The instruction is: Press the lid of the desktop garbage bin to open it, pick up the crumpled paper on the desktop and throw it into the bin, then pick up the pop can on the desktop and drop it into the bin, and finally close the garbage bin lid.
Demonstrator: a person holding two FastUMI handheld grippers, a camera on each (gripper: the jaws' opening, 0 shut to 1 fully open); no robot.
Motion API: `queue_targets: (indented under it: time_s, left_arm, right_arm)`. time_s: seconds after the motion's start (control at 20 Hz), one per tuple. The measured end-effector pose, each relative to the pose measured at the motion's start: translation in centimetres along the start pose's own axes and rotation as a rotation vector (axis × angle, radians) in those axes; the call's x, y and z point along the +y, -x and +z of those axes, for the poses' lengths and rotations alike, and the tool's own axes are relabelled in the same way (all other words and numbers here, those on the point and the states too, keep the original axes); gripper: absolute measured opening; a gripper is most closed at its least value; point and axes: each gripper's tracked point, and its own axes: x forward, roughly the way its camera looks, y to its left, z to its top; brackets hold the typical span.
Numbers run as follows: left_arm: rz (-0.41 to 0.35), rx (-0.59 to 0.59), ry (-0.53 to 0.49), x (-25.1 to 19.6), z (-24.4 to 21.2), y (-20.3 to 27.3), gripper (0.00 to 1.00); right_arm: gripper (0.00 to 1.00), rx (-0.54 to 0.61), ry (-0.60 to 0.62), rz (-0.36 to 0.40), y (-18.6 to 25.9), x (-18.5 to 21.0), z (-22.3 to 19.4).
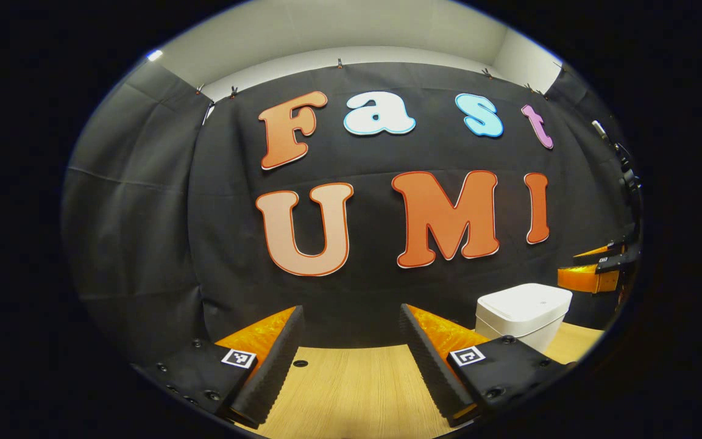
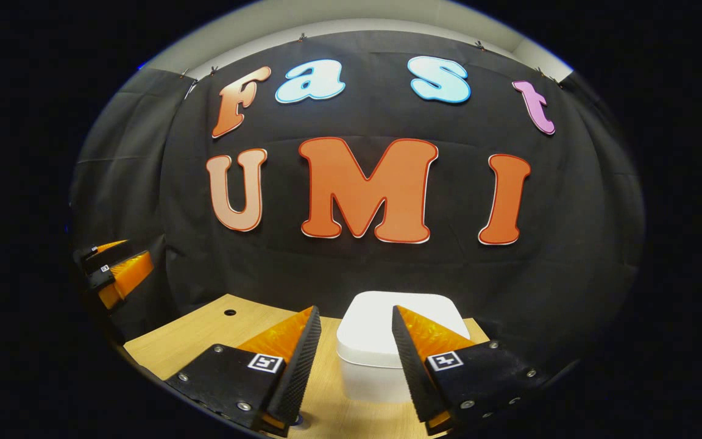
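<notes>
White bin: we see the garbage bin (image 2: 397, 341) standing on the wooden desk (image 1: 351, 384) toward its back edge, close to the black cloth wall (image 1: 144, 213); lid (image 2: 403, 320) lies flat and closed.
Right gripper: ours (image 2: 356, 341) hangs just in front of the bin, raised off the desk, fingers spread wide with nothing between them; the bin shows through the gap.
Left gripper: ours (image 1: 351, 347) sits above the bare desk to the bin's left, fingers likewise wide apart and empty.
Paper and can: we find neither the crumpled paper nor the pop can on the stretch of desk these views take in; whether they lie nearer us on the desk or inside the bin, we cannot tell.
Desk detail: small dark hole (image 2: 230, 312) near the back left corner.
Stage: a shut lid with both grippers empty fits either a bin waiting to be pressed open or one closed again after both items went in; these views do not settle which.
</notes>
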Motion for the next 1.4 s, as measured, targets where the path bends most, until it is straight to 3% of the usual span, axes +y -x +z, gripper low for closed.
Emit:
queue_targets:
  time_s: [0.05, 0.2, 0.3, 0.5, 0.75, 0.95, 1.4]
  left_arm:
    - [0.004, 0.003, -0.002, 0.0, -0.1, 0.0, 1.00]
    - [0.019, 0.016, -0.001, 0.4, -0.4, -0.2, 1.00]
    - [0.032, 0.018, -0.003, 0.6, -0.3, -0.2, 1.00]
    - [0.053, 0.027, -0.011, 0.9, -0.7, 0.1, 1.00]
    - [0.084, 0.037, -0.020, 1.7, -1.2, 1.0, 0.99]
    - [0.113, 0.045, -0.026, 2.2, -1.4, 0.9, 1.00]
    - [0.147, 0.062, -0.036, 2.0, -1.7, 0.3, 1.00]
  right_arm:
    - [0.68, 0.008, -0.001, -0.014, -0.2, -0.5, 0.0]
    - [0.37, 0.038, -0.009, -0.024, -1.2, -1.3, -0.5]
    - [0.23, 0.044, -0.004, -0.040, -1.7, -2.0, -0.6]
    - [0.08, 0.053, -0.024, -0.058, -3.1, -3.1, -0.9]
    - [0.08, 0.077, -0.038, -0.080, -5.0, -4.8, -1.5]
    - [0.02, 0.109, -0.059, -0.079, -6.7, -5.7, -2.4]
    - [0.01, 0.147, 0.009, -0.047, -9.3, -5.8, -4.8]
